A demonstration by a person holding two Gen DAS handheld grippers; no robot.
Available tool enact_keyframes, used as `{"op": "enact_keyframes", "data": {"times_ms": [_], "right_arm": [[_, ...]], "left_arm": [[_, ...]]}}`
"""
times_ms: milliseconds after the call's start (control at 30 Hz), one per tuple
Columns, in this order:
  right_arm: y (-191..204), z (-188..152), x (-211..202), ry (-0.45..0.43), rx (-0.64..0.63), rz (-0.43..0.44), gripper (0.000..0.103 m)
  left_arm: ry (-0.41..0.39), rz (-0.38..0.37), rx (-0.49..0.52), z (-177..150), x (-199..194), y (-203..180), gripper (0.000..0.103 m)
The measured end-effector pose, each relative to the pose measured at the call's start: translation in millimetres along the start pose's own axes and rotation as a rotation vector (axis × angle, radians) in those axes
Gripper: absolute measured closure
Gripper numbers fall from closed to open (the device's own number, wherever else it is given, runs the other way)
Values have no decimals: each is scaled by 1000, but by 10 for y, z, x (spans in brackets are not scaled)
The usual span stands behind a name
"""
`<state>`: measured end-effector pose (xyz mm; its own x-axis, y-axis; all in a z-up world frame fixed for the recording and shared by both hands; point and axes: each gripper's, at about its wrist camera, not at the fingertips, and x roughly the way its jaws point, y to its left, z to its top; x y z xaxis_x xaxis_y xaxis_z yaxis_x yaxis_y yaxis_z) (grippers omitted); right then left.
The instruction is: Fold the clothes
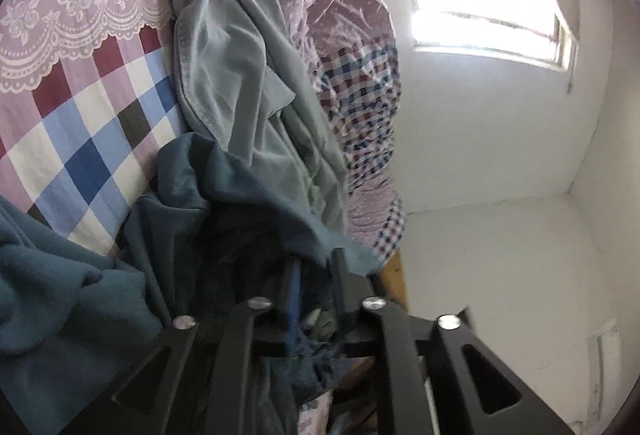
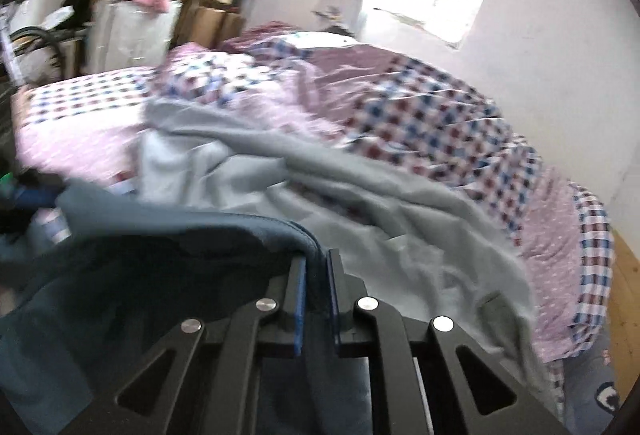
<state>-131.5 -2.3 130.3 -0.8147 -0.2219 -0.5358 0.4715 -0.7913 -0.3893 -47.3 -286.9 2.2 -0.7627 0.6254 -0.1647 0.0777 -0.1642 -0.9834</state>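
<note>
Teal cloth [image 2: 168,235], thick and soft-looking, is what you hold in both grippers, lifted at the near edge of the bed [image 1: 80,139]. Your right gripper [image 2: 317,271] has its jaws pressed together on a hemmed edge of it. Your left gripper [image 1: 314,267] is draped in the same cloth, and its jaws look clamped on a bunched part, though folds hide the tips. You have no tidy fold showing: the garment hangs rumpled and sagging between your two grips, so by my reading most of the folding is left. Beyond it a pale grey garment [image 1: 240,75] lies crumpled on the checked bedspread, also unfolded. A window [image 1: 488,7] lights the wall behind.
</note>
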Motion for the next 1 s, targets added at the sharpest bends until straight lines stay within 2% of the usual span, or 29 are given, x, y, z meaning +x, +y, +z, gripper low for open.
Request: {"op": "enact_keyframes", "data": {"times_ms": [33,67,100,167,300,400,533,567,600,667,733,800,833,900,933,1000], "right_arm": [[-105,67,50,5,14,-20,95],[-210,134,99,10,28,-41,95],[-315,202,149,15,42,-61,95],[-526,336,248,24,70,-102,95],[-1016,429,570,118,159,-201,95],[-1308,350,834,213,217,-256,94],[-1430,188,1007,295,277,-253,88],[-1412,154,995,298,283,-252,75],[-1364,134,958,292,278,-257,54],[-1216,113,853,270,264,-227,38],[-1053,86,739,250,256,-162,37],[-829,28,576,217,217,23,37],[-691,-11,496,204,161,87,38],[-380,-107,349,192,-10,136,38],[-319,-165,318,202,-14,166,38],[-394,-304,345,255,144,236,38]], "left_arm": [[-3,15,20,-6,4,-37,68],[-18,30,45,-20,-26,-83,48],[-33,46,71,-34,-59,-129,33],[-69,49,128,-57,-112,-239,24],[-95,58,221,-94,-133,-433,20],[-85,103,275,-128,-58,-510,20],[-82,193,359,-213,15,-601,20],[-80,215,379,-243,20,-625,20],[-77,229,389,-255,36,-630,20],[-71,250,401,-274,62,-629,20],[-65,263,397,-286,78,-608,20],[-67,271,391,-288,93,-590,20],[-68,272,391,-294,87,-592,20],[-73,279,403,-306,71,-612,20],[-71,287,416,-314,70,-629,20],[-61,308,442,-331,83,-661,20]]}}
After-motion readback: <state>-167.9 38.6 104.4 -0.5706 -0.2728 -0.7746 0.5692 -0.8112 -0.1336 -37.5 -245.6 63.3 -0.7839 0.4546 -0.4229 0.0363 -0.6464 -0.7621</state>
